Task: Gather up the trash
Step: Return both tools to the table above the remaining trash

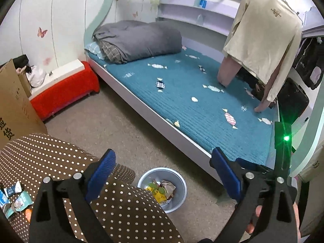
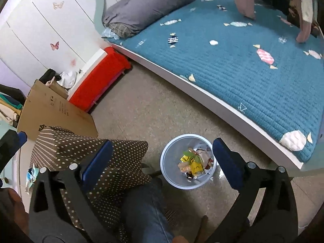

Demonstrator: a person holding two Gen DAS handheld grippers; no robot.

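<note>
Both the left gripper (image 1: pixel 162 174) and right gripper (image 2: pixel 163 162) gape empty above the bin (image 2: pixel 174 182) on the floor, while wrappers (image 1: pixel 14 200) wait far left on the dotted cushion (image 1: pixel 125 212), where a careless reach could knock them off the edge.

The quilt (image 2: pixel 253 81) on the bed was teal, dotted with pale and pink-striped sweets. The folded duvet (image 1: pixel 139 40) at its head end was grey. The bench (image 2: pixel 99 81) was bright red, the cushion (image 1: pixel 60 162) brown with white dots, the bin (image 2: pixel 172 174) pale blue, yellow wrapper (image 2: pixel 195 167) inside.
</note>
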